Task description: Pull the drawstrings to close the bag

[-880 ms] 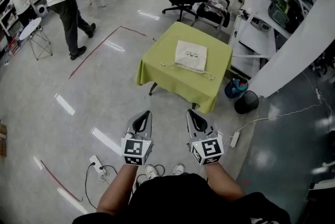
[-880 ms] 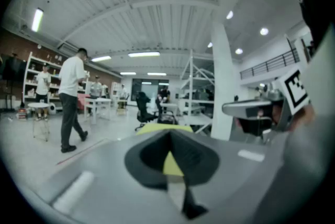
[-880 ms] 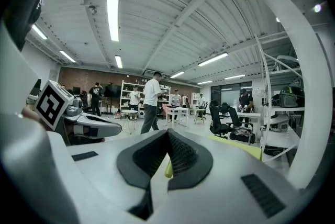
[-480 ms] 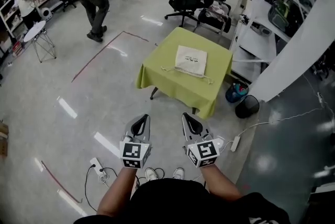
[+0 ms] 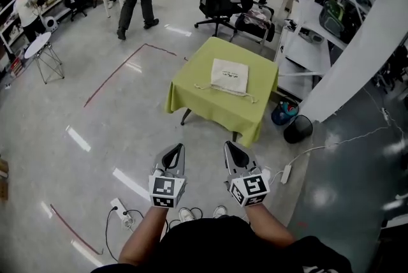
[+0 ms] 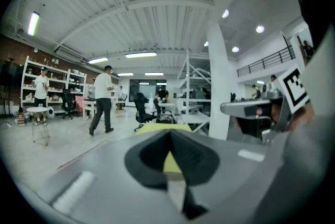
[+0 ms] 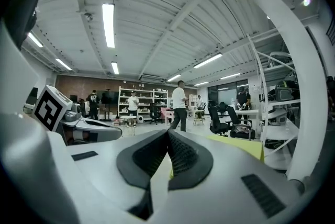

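Open workshop with grey floor, green-clothed table stood ahead, cream drawstring bag lay flat on it, drawstrings trailed beside it, left gripper and right gripper were well short of the table, both jaws pressed together, nothing between them.

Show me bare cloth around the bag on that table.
On the yellow-green cloth-covered table, bare cloth lies between the cream fabric bag and the left and right edges, and in a strip from its drawstrings to the near edge. By the right corner a blue bin and a black bin crowd in.
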Demonstrator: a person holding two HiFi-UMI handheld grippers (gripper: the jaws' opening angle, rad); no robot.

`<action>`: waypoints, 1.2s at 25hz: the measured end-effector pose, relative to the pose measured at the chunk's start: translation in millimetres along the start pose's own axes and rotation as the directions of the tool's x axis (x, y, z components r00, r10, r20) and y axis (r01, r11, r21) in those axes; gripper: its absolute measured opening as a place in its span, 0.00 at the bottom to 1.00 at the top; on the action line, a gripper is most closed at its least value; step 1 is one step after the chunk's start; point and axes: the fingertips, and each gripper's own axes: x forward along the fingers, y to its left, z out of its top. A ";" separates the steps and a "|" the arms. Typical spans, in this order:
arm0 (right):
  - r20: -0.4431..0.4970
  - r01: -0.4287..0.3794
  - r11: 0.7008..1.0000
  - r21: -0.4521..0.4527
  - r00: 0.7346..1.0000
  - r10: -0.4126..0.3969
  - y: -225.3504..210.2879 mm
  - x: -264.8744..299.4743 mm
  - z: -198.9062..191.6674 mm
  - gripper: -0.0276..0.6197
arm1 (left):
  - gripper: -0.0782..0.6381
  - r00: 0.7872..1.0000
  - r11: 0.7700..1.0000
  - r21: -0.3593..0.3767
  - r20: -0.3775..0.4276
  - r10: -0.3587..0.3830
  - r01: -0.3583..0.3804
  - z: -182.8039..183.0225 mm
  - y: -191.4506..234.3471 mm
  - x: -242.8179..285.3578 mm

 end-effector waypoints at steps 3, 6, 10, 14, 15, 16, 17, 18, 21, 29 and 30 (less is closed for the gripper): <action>-0.013 0.021 1.000 0.007 1.000 -0.021 2.4 -2.9 -6.8 0.05 | 0.12 1.000 1.000 0.005 -0.004 -0.015 0.015 -4.0 1.8 -2.8; -0.028 0.033 0.999 0.008 0.999 -0.033 0.4 -3.4 -12.3 0.05 | 0.12 0.999 1.000 0.007 -0.011 -0.030 0.030 -7.9 0.3 -0.8; -0.045 0.044 0.999 0.001 0.998 -0.044 -8.9 5.5 -17.8 0.05 | 0.12 0.999 0.999 0.004 -0.019 -0.042 0.042 -11.9 1.7 15.1; -0.052 0.047 0.999 0.017 0.998 -0.046 -27.7 18.9 -23.0 0.05 | 0.12 0.998 0.998 0.013 -0.029 -0.055 0.056 -14.0 1.2 37.5; -0.050 0.047 0.999 0.018 0.998 -0.046 -32.7 22.7 -22.8 0.05 | 0.12 0.998 0.998 0.016 -0.035 -0.057 0.057 -14.9 2.0 42.9; -0.048 0.047 0.999 0.018 0.998 -0.046 -38.2 26.4 -22.3 0.05 | 0.12 0.998 0.998 0.016 -0.041 -0.057 0.058 -15.3 2.8 48.7; -0.048 0.047 0.999 0.016 0.998 -0.046 -44.4 30.3 -22.0 0.05 | 0.12 0.997 0.998 0.015 -0.047 -0.057 0.058 -15.1 3.2 55.0; -0.048 0.046 0.999 0.016 0.998 -0.045 -51.3 34.4 -21.9 0.05 | 0.12 0.997 0.998 0.017 -0.052 -0.056 0.057 -14.2 3.4 62.3; -0.052 0.040 0.999 0.020 0.998 -0.039 -74.0 48.8 -22.9 0.05 | 0.12 0.997 0.998 0.025 -0.064 -0.052 0.054 -9.9 3.7 88.4; -0.054 -0.003 1.000 0.028 0.999 0.004 -129.2 90.4 -26.2 0.05 | 0.12 0.998 0.998 0.054 -0.061 -0.015 0.018 0.7 8.4 157.4; -0.055 -0.008 1.000 0.024 0.998 0.009 -136.1 95.3 -26.6 0.05 | 0.12 0.998 0.999 0.051 -0.067 -0.008 0.012 0.4 9.8 165.5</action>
